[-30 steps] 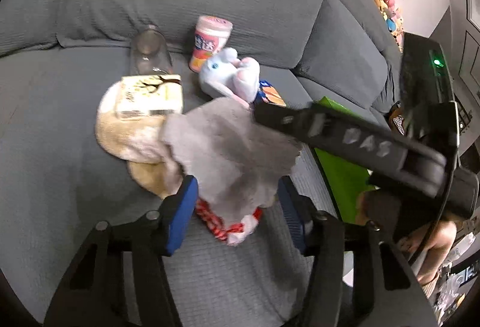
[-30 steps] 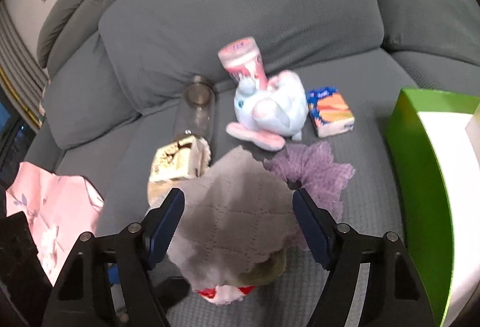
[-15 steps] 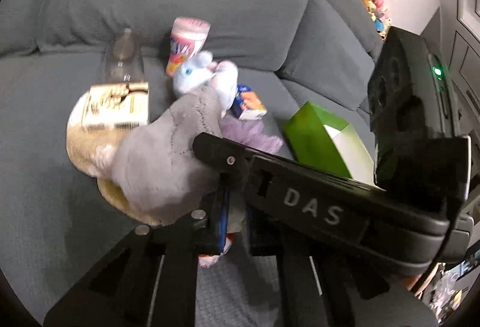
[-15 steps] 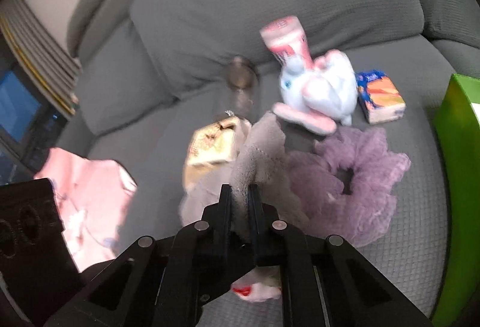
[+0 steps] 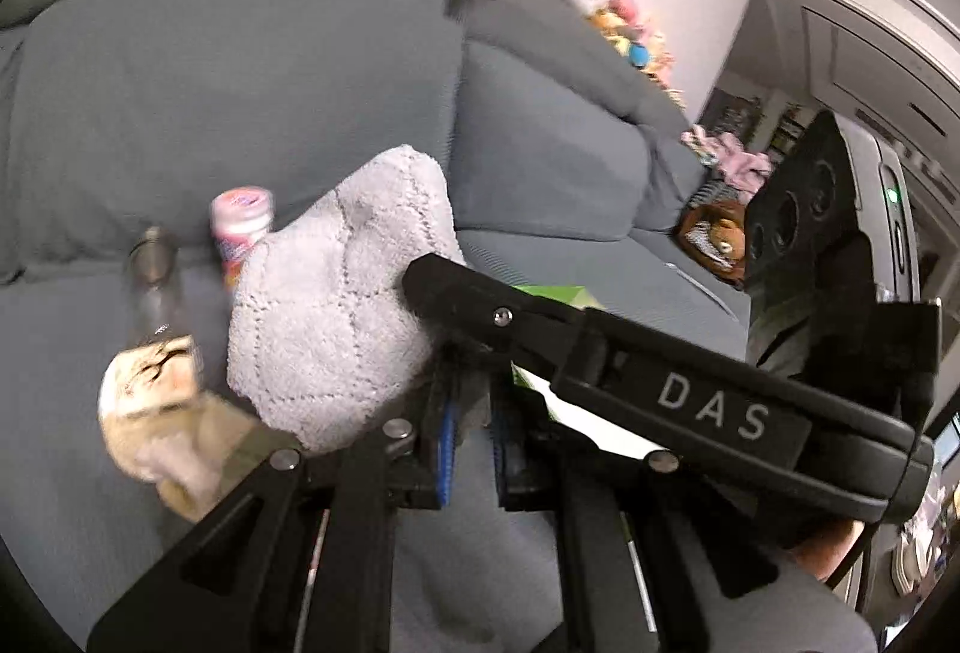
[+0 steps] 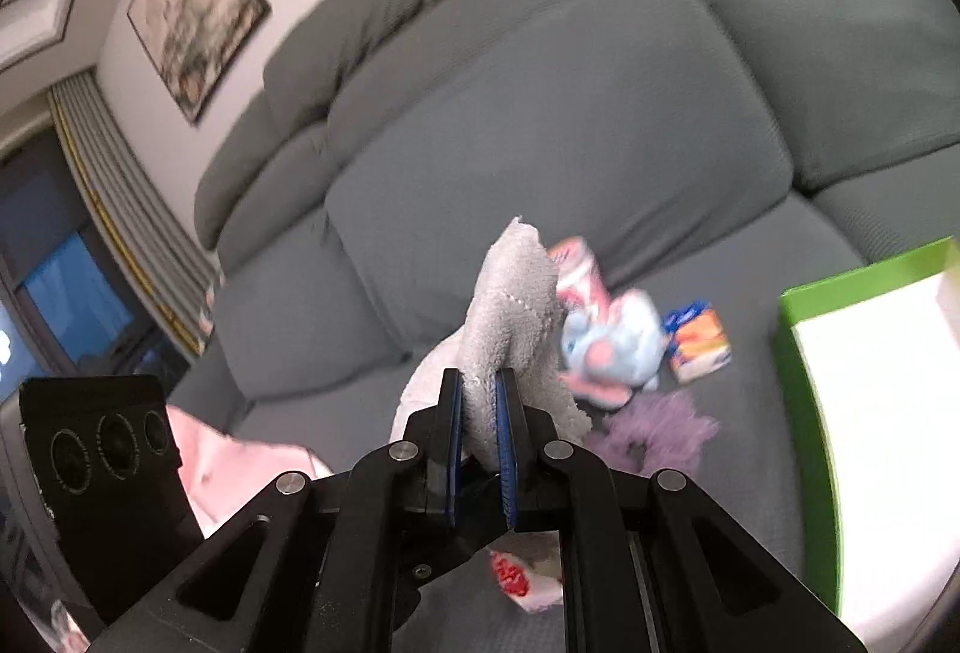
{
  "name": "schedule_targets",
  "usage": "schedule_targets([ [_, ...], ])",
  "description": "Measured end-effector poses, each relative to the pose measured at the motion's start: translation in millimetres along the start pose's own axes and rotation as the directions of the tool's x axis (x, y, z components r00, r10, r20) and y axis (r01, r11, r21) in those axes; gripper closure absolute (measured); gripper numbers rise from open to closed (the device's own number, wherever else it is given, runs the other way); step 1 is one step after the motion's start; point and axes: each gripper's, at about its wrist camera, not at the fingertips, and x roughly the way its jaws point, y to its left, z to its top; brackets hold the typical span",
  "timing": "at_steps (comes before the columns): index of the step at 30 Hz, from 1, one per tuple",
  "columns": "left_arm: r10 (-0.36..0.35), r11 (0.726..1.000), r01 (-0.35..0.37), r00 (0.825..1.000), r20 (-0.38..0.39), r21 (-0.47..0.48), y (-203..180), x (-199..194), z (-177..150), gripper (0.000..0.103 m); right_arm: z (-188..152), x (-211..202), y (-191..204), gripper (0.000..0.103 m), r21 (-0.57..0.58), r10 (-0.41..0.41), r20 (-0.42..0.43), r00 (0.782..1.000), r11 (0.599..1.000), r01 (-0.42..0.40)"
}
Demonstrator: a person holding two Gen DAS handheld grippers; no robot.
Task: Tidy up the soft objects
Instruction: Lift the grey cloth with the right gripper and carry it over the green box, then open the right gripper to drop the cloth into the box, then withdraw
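A grey quilted cloth [image 5: 336,293] hangs above the grey sofa seat [image 5: 72,413], lifted off the pile. My left gripper [image 5: 474,437] is shut on its lower edge, partly hidden behind my right gripper [image 5: 435,287], which crosses in front. In the right wrist view the right gripper [image 6: 480,413] is shut on the same cloth [image 6: 510,305], a fold standing up between its blue pads. A blue and pink plush [image 6: 612,347], a purple scrunchie [image 6: 654,431] and a red-and-white soft item [image 6: 522,575] lie on the seat below.
A green box [image 6: 870,413] stands open on the right. A pink canister [image 5: 243,221], glass bottle [image 5: 153,281], small printed carton [image 5: 153,371] on a beige plush [image 5: 174,449] and a tissue packet [image 6: 699,341] sit near the backrest. Pink fabric [image 6: 240,467] lies left.
Both grippers went from open around the grey cloth to shut on it. Both then rose with it, lifting the cloth off the pile, and both views now tilt up toward the backrest.
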Motion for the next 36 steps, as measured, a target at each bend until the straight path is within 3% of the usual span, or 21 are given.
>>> schedule_targets([
  [8, -0.134, 0.989, 0.134, 0.991, -0.017, 0.064, -47.4, 29.5, 13.4, 0.097, 6.2, -56.2, -24.1, 0.091, 0.073, -0.087, 0.170, 0.981, 0.994, 0.076],
  [17, -0.206, 0.969, 0.218, 0.973, -0.105, 0.115, -93.4, 68.5, 7.6, 0.097, 0.5, -98.1, -75.0, 0.091, 0.205, -0.234, 0.252, 0.939, 0.961, 0.185],
  [23, -0.223, 0.968, 0.239, 0.960, -0.172, 0.078, -97.7, 91.6, -1.4, 0.097, 0.5, -103.7, -108.5, 0.091, 0.303, -0.335, 0.220, 0.916, 0.916, 0.262],
  [32, -0.175, 0.980, 0.191, 0.955, -0.240, 0.047, -85.6, 109.7, -20.1, 0.094, -2.5, -86.9, -146.3, 0.091, 0.366, -0.462, 0.085, 0.883, 0.839, 0.403],
  [36, -0.132, 0.988, 0.147, 0.957, -0.258, 0.040, -77.0, 111.9, -23.2, 0.089, -2.6, -72.2, -150.0, 0.091, 0.347, -0.535, 0.002, 0.845, 0.793, 0.501],
])
